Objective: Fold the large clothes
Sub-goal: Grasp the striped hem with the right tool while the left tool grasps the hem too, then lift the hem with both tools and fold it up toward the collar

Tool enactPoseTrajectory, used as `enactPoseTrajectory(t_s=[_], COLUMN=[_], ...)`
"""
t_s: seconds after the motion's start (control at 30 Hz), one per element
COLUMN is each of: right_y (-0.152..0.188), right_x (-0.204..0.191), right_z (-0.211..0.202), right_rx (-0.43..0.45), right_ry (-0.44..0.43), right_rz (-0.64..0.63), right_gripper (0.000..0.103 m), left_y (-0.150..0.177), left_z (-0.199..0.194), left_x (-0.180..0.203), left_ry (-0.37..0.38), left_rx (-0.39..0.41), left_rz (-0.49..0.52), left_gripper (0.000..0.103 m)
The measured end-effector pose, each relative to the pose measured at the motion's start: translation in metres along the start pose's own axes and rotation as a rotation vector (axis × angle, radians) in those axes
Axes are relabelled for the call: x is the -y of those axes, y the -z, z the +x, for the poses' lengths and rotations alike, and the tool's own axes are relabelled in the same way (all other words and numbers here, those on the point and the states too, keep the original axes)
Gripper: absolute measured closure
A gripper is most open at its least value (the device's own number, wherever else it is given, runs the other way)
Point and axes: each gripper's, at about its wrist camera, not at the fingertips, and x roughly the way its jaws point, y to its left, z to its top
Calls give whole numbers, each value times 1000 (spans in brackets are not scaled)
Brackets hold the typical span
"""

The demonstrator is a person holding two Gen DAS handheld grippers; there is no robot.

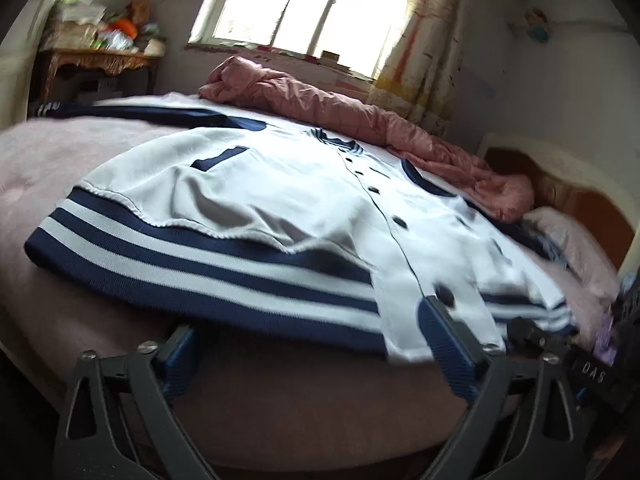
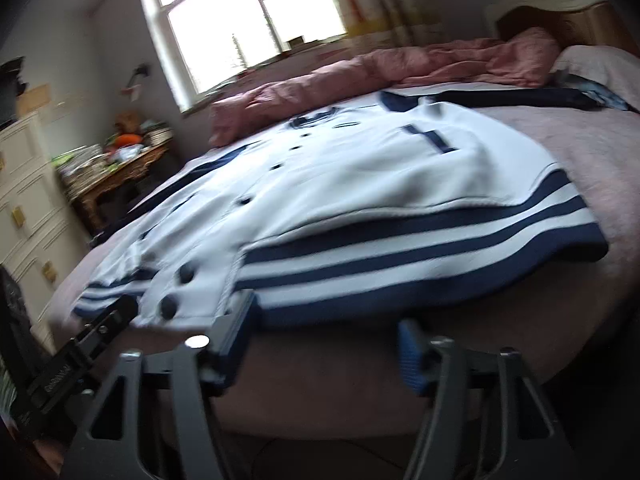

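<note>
**Both grippers poised at the hem of a varsity jacket spread on the bed**

A white varsity jacket [image 1: 280, 200] with navy sleeves, dark snap buttons and a navy-and-white striped hem lay front-up and buttoned across a bed [image 1: 60, 152] covered in a dusty pink sheet. Its hem faced the near edge of the mattress, its collar pointed toward the far side, where a crumpled pink quilt [image 1: 340, 108] ran along the bed beneath the window [image 1: 312, 4].

The left gripper [image 1: 308, 328] sat at the striped hem with its jaws wide apart; its right blue finger pad [image 1: 444, 344] overlapped the white button placket, while the other pad lay low against the sheet below the hem. Whether either pad actually touched the cloth could not be told through the blur.

The right gripper [image 2: 324, 320] was likewise spread open at the hem, its left finger just beside the placket's bottom corner and its right finger over bare sheet short of the stripes.

A cluttered wooden side table [image 2: 116, 176] stood beyond the bed, next to a cream drawer unit [image 2: 28, 208].
</note>
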Motion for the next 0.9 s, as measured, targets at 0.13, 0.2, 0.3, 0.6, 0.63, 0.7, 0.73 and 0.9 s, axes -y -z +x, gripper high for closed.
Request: enactPoseTrajectory(t_s=[0.13,0.2,0.3,0.6,0.63,0.7,0.73,0.9], right_y=[-14,-22,-40,-152,-161,-173,-176,-182], right_x=[10,13,-2,-20,-18,-20,-23,-15], right_z=[-2,-7,-9,54,67,92,103,143], right_rx=[15,52,94,-65,-102,-134,-130,-154], right_ry=[25,82,136,81,66,84,103,113], right_rz=[22,17,-107,-240,-229,-267,-297,-306], right_gripper=[66,77,81,90,90,90,90,90], left_y=[-20,-31,-50,-134,-140,-150,-153,-154], left_z=[-7,-13,-4,77,92,120,131,175], left_x=[-25,-21,-4,24,27,26,26,16], left_ry=[26,5,-56,-112,-125,-140,-144,-153], left_rx=[-15,3,-27,-162,-179,-231,-256,-303], left_rz=[-165,-121,9,205,244,251,241,219], left_gripper=[70,84,92,95,95,95,95,95])
